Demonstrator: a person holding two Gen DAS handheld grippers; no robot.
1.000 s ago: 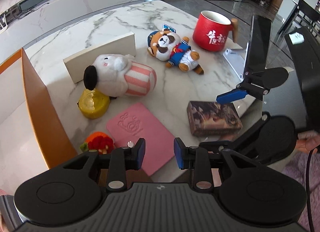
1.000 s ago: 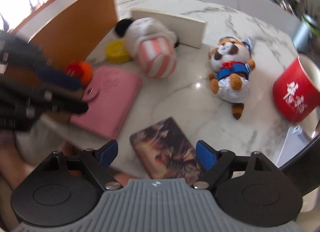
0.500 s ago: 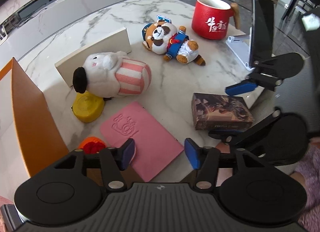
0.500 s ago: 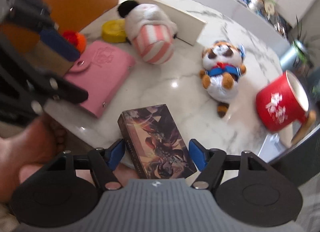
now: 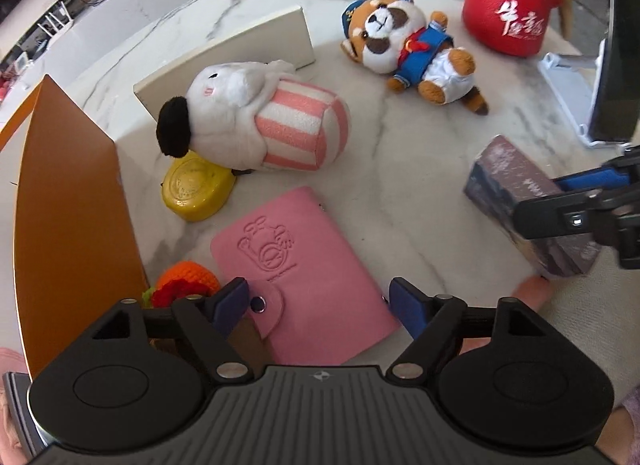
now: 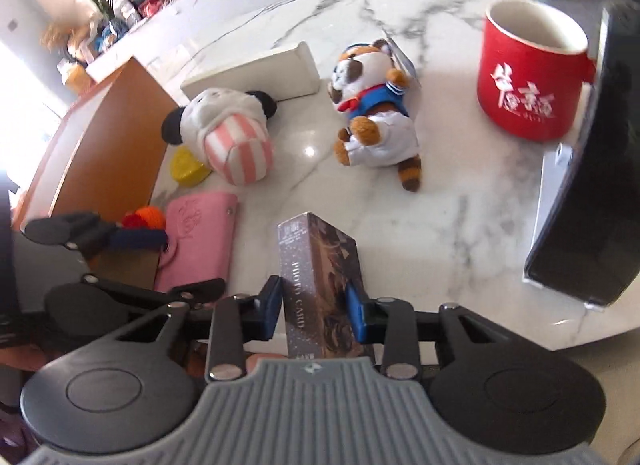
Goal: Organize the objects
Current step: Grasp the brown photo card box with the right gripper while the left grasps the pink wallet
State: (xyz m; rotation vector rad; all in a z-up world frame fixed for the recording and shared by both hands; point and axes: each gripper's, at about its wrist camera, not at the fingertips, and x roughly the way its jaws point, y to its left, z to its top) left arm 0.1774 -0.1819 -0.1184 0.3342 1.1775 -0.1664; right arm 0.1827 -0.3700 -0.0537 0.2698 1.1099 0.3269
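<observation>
A pink snap wallet (image 5: 296,261) lies flat at the near edge of the marble table (image 5: 400,169). My left gripper (image 5: 320,299) hovers over its near end. Its jaws are opening wide, one pad on either side of the wallet and neither touching it. A dark photo card box (image 6: 320,261) stands tipped up on its long edge. My right gripper (image 6: 315,307) is closing on it, and both blue pads sit against its sides. In the left wrist view the box (image 5: 516,181) hangs tilted at the right, in the right gripper (image 5: 568,203).
A white plush with a pink striped body (image 5: 256,125), a yellow tin (image 5: 196,189), an orange crocheted toy (image 5: 186,281) and a cream box (image 5: 240,53) lie left. An orange box wall (image 5: 68,205) stands far left. A raccoon plush (image 5: 408,49), red mug (image 5: 508,21) and propped dark screen (image 5: 616,65) are behind.
My left jaws spread from nearly shut to wide and sank over the pink wallet. My right jaws narrowed onto the photo card box and rolled, tipping it from flat onto its edge.
</observation>
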